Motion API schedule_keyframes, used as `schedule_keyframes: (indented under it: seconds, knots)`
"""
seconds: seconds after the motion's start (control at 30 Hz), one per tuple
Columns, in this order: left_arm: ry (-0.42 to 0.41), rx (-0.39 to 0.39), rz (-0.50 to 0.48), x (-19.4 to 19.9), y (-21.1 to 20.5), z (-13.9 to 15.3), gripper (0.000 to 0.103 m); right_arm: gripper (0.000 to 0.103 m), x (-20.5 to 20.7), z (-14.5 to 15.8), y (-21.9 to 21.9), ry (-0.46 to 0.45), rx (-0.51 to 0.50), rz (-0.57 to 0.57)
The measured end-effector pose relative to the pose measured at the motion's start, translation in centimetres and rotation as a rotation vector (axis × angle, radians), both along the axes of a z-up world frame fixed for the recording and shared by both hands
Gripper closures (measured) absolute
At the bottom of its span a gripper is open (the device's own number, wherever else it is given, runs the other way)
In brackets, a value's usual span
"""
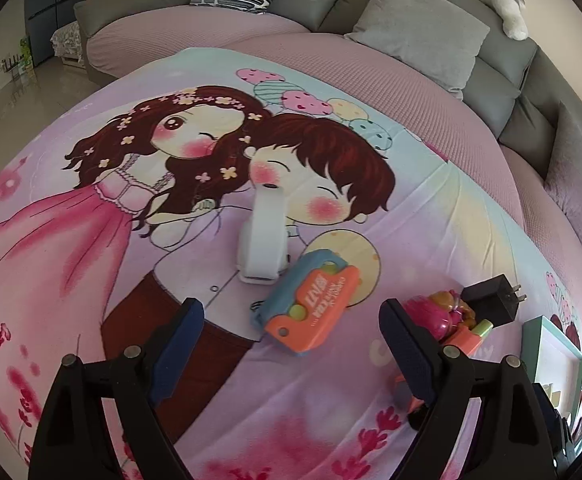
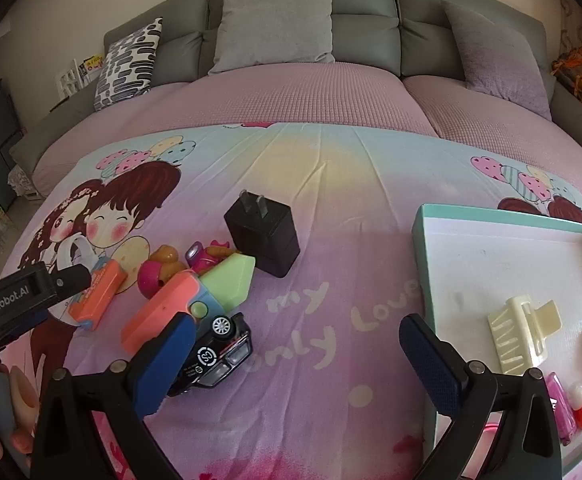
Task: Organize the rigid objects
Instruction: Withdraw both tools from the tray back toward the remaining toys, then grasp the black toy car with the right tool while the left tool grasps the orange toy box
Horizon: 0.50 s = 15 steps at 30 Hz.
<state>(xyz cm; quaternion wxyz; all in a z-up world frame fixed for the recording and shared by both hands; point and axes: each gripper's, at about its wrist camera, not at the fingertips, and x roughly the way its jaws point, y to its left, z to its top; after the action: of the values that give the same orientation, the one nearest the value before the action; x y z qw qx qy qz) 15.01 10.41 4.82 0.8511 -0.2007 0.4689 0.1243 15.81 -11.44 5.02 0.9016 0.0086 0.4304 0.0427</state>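
Hovering with its jaws spread wide and empty, the left gripper frames the orange-and-blue plastic toy gun with printed lettering, which lies flat on the printed cartoon bedsheet just ahead of the gap and a little toward the right jaw. Beyond it, touching its far end, rests a white plastic loop-shaped gadget. To the right of the right jaw sit a pink-and-brown rounded figure toy and a black boxy wall charger with two metal prongs.

The right gripper is likewise spread with nothing between its jaws; a glossy black die-cast toy car lies against the inside of its left jaw, and the shallow teal-rimmed white tray, holding a cream plastic hair claw, lies outside the right jaw.

The toy gun looks light, stiff and smooth, likely slippery on its rounded faces; gripping across its flat sides at mid-body seems safest. The soft sheet may give under pressure.
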Motion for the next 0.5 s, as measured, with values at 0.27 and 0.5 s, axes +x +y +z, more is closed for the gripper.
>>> schedule_keyframes:
  seconds: [0.27,0.5]
  knots:
    - [0.017,-0.006,0.024,-0.4,1.8,-1.0,0.013,0.000,0.1,-1.4,1.9,0.030,0.014,0.041]
    - [0.015,0.001,-0.044,0.5,0.6,-1.5,0.013,0.000,-0.1,-2.4,3.0,0.062,0.010,0.074]
